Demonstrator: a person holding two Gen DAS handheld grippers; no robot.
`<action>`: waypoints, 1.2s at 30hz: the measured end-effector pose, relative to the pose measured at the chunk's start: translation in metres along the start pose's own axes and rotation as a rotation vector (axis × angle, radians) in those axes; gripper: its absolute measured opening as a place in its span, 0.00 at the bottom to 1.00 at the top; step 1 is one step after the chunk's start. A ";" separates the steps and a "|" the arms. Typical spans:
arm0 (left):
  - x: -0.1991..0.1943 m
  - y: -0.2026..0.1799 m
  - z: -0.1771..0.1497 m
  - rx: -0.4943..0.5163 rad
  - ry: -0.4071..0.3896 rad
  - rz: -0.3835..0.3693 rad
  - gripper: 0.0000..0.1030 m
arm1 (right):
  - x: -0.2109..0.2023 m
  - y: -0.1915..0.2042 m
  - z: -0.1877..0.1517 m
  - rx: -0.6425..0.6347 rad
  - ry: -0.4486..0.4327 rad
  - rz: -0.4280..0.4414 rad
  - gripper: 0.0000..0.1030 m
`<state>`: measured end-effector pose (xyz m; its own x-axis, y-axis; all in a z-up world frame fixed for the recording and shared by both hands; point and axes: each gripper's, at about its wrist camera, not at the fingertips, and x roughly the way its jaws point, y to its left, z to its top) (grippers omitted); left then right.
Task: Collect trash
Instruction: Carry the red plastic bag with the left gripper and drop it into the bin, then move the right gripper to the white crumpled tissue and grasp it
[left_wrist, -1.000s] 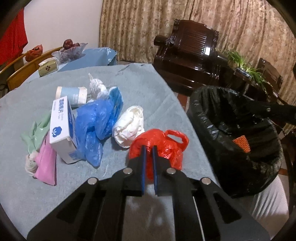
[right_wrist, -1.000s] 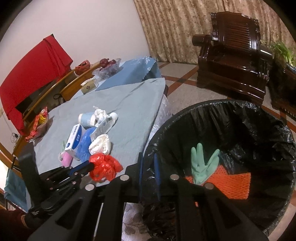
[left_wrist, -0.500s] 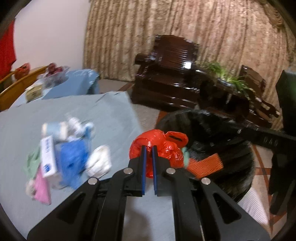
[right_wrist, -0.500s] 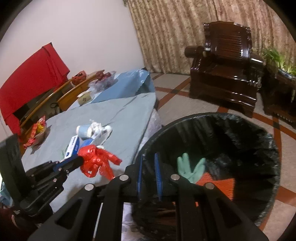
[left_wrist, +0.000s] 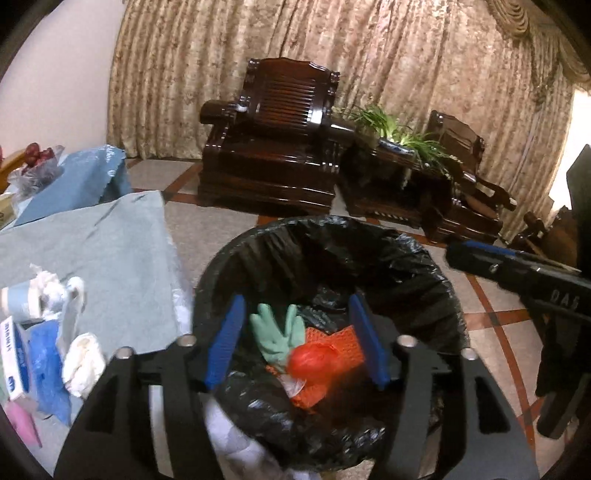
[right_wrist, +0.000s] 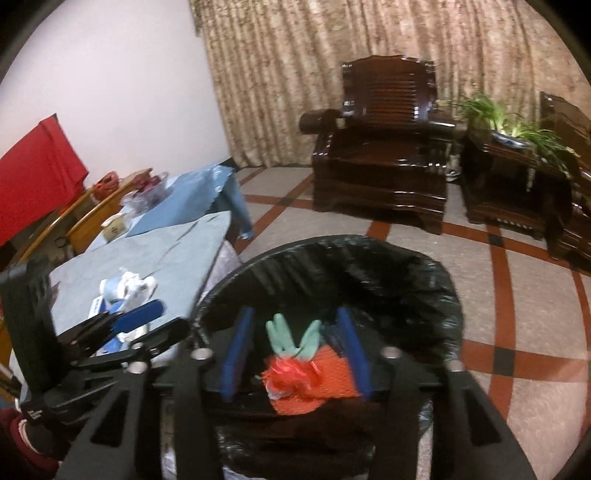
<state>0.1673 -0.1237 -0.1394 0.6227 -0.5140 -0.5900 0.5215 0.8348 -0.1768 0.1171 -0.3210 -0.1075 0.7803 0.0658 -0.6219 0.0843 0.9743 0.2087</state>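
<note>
Both claws over the black-lined trash bin (left_wrist: 424, 266), side by side, jaws just sprung apart and gripping nothing

Left claw (left_wrist: 295, 343) released, blue pads wide; red plastic bag (left_wrist: 314, 363) below and between them, clear of both pads, down in the bin on the orange mesh (left_wrist: 347, 343) beside the green glove (left_wrist: 277, 332). Blurred in both views, so whether dropping or already at rest cannot be told

Right claw (right_wrist: 293, 356) likewise slack and empty, pads standing apart above the same heap; bin rim no longer pinched

Step in hand, by the look of it: letting the bag go into the bin. To do it well:
- hold the left claw above the middle of the opening until the bag lies among the other trash, not draped on the rim
- keep pads wide while lifting away, so no handle loop snags on a pad
- draw back up and toward the table (left_wrist: 110, 258), not across the liner, which could drag off the rim
- mind the other claw close alongside

Plenty left near the table's bin-side edge: white crumpled bag (left_wrist: 83, 363), blue plastic bag (left_wrist: 46, 365), tissue box (left_wrist: 13, 362), pink piece (left_wrist: 20, 421) toward the near edge, paper roll (left_wrist: 18, 302) and crumpled white scraps (left_wrist: 48, 288) further in. White bag, nearest the bin, a sensible next pick
</note>
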 end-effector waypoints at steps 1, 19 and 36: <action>-0.004 0.003 -0.002 -0.001 -0.008 0.019 0.72 | -0.001 -0.001 -0.001 0.005 -0.006 -0.007 0.75; -0.135 0.111 -0.052 -0.164 -0.079 0.414 0.92 | 0.022 0.115 -0.012 -0.125 -0.015 0.133 0.95; -0.163 0.196 -0.086 -0.286 -0.052 0.587 0.92 | 0.101 0.239 -0.047 -0.358 0.093 0.270 0.94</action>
<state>0.1180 0.1407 -0.1453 0.7875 0.0407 -0.6150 -0.0856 0.9954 -0.0437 0.1866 -0.0710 -0.1562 0.6843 0.3303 -0.6500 -0.3467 0.9317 0.1085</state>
